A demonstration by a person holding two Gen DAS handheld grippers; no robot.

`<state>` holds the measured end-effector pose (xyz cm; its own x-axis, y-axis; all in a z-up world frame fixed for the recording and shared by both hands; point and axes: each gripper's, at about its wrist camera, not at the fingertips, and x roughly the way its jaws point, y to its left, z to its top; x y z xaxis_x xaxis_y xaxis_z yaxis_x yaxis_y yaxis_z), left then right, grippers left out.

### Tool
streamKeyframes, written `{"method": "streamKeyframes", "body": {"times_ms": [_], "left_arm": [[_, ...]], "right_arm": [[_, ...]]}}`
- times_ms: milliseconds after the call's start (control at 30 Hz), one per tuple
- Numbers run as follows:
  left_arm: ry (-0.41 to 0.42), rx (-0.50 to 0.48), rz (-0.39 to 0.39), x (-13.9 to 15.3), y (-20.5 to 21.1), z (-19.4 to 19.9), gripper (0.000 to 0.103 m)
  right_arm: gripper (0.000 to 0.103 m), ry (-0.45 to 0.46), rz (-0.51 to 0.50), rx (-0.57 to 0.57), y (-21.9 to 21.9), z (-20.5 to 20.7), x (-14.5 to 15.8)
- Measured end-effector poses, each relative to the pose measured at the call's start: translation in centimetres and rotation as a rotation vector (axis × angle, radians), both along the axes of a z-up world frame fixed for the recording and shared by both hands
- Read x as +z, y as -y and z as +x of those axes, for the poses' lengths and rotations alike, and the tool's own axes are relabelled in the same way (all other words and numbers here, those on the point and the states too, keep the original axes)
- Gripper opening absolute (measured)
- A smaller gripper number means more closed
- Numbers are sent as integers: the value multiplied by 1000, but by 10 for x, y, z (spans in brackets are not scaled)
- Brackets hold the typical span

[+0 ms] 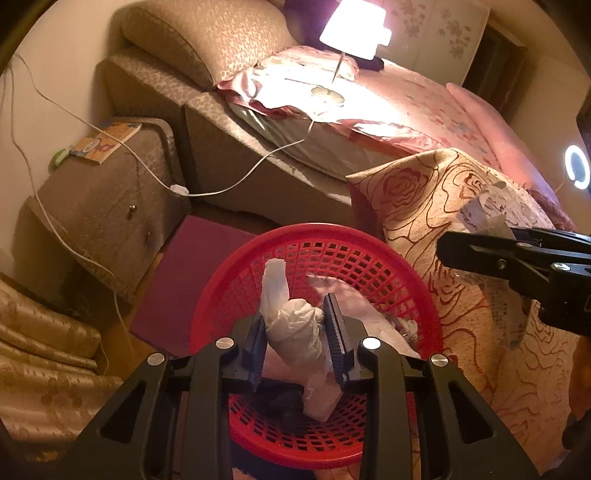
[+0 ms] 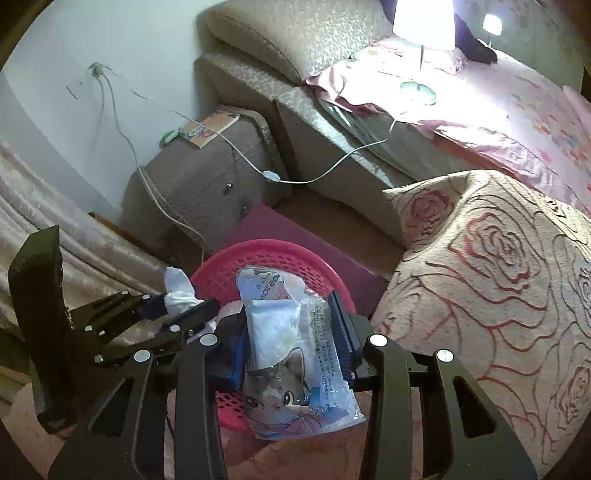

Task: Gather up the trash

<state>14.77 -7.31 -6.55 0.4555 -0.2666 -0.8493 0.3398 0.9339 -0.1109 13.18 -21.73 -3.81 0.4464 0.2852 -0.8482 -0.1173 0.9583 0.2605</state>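
A red mesh basket stands on the floor by the bed; it also shows in the right wrist view. My left gripper is shut on a crumpled white tissue and holds it over the basket. The tissue also shows in the right wrist view. My right gripper is shut on a plastic wrapper with a cat picture, just right of the basket. The right gripper shows in the left wrist view over the rose cover. Some paper trash lies in the basket.
A rose-patterned cover drapes the bed corner at the right. A lit lamp stands on the bed. A nightstand with a book and trailing white cables is at the left. A purple mat lies beside the basket.
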Motion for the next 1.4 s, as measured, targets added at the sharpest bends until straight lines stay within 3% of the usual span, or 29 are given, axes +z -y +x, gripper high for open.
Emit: {"method": "streamKeyframes", "body": {"times_ms": [67, 133, 200, 267, 433, 833, 1200, 1400], "left_arm": [[-5, -1, 0, -2, -1, 0, 31], [-8, 0, -5, -3, -2, 1, 40], [-5, 2, -9, -2, -3, 0, 51], [3, 0, -7, -1, -3, -1, 57], [6, 12, -3, -1, -6, -2, 67], [30, 36, -8, 8, -11, -6, 74], [70, 43, 5, 23, -3, -16, 75], [105, 54, 17, 37, -3, -25, 76]], "right_arm": [[38, -5, 2, 1, -4, 2, -2], [41, -11, 8, 2, -6, 3, -4], [53, -11, 13, -6, -7, 3, -4], [58, -13, 24, -20, -5, 2, -4], [61, -9, 35, -39, -2, -1, -1], [66, 27, 33, -105, 20, -24, 7], [78, 103, -70, -181, 35, -58, 11], [90, 143, -68, -221, 39, -77, 15]]}}
